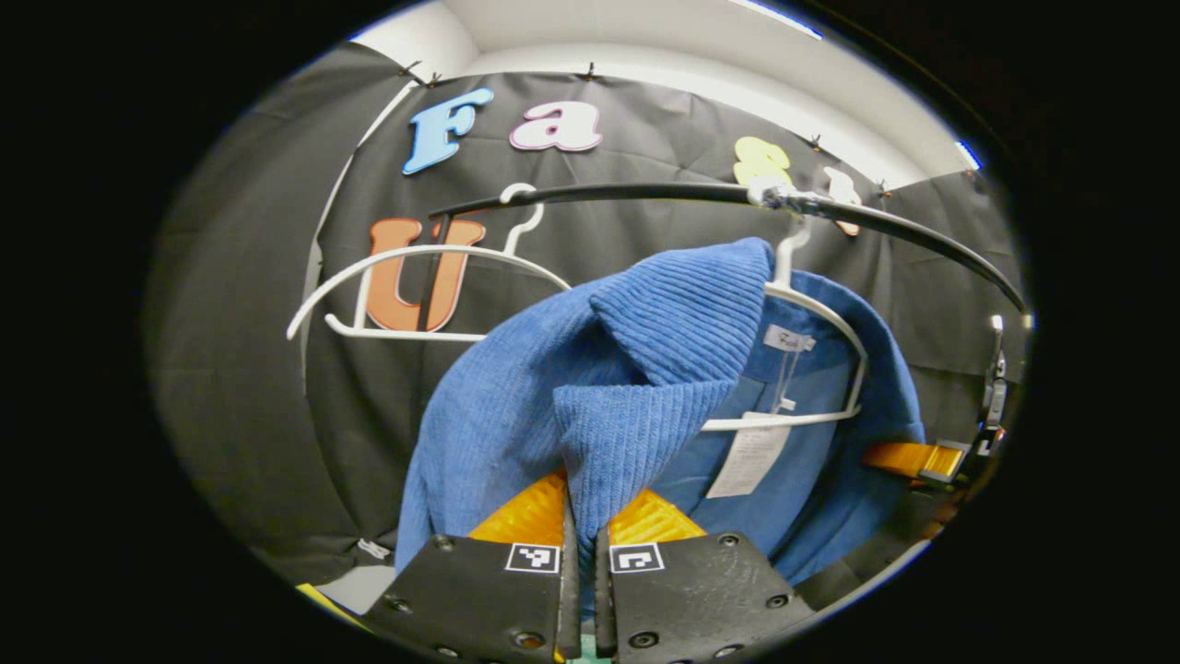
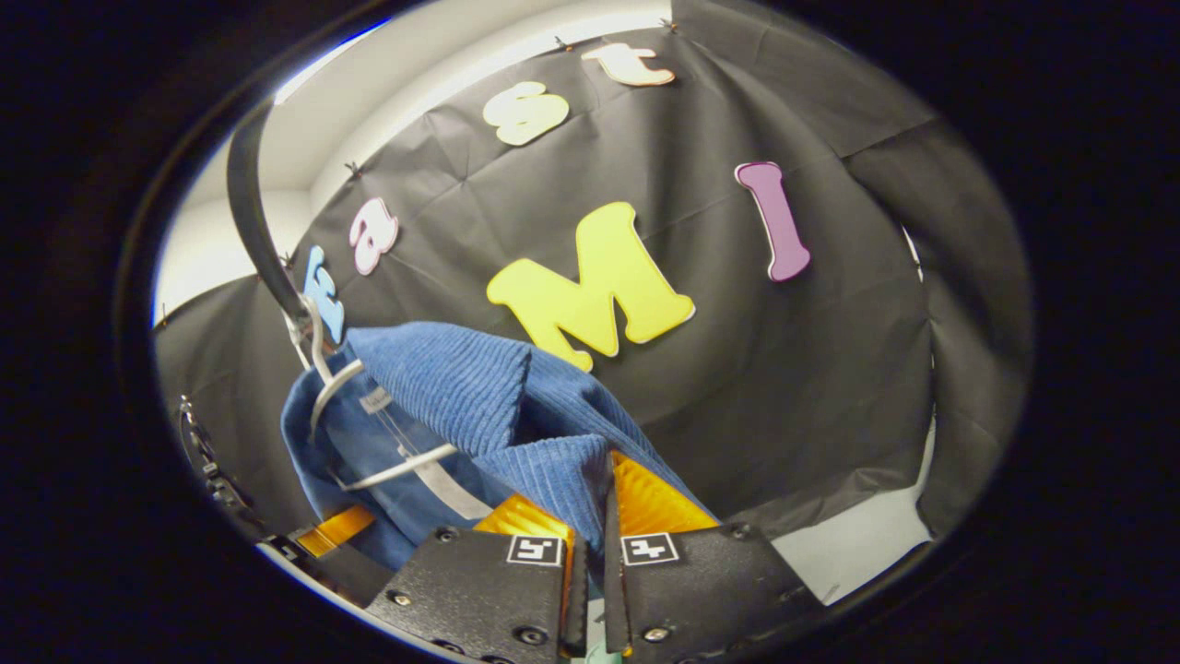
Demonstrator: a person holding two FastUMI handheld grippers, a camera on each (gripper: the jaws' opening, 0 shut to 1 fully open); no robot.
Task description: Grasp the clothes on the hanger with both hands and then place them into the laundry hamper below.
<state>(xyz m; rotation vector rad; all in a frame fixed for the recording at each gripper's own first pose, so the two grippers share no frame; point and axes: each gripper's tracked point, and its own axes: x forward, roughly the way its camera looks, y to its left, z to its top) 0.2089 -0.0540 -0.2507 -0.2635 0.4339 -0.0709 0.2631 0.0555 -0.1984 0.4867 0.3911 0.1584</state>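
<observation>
A blue corduroy jacket (image 1: pixel 516 397) hangs on a white hanger (image 1: pixel 834 325) from a black rail (image 1: pixel 645 193). A paper tag (image 1: pixel 751 454) dangles inside it. In the left gripper view, my left gripper (image 1: pixel 585 518) is shut on a fold of the jacket's front edge, with the cloth pinched between both fingers. My right gripper (image 1: pixel 913 458) shows at the jacket's far right side. In the right gripper view, my right gripper (image 2: pixel 595 509) is shut on the other front edge of the jacket (image 2: pixel 461 387), below its hanger (image 2: pixel 334 385). The left gripper (image 2: pixel 336 526) shows at the lower left.
An empty white hanger (image 1: pixel 415 277) hangs on the rail to the left of the jacket. The rail (image 2: pixel 251 217) curves up at the left of the right gripper view. The black cloth wall stands close behind, with a pale floor strip (image 2: pixel 857 544) at its foot.
</observation>
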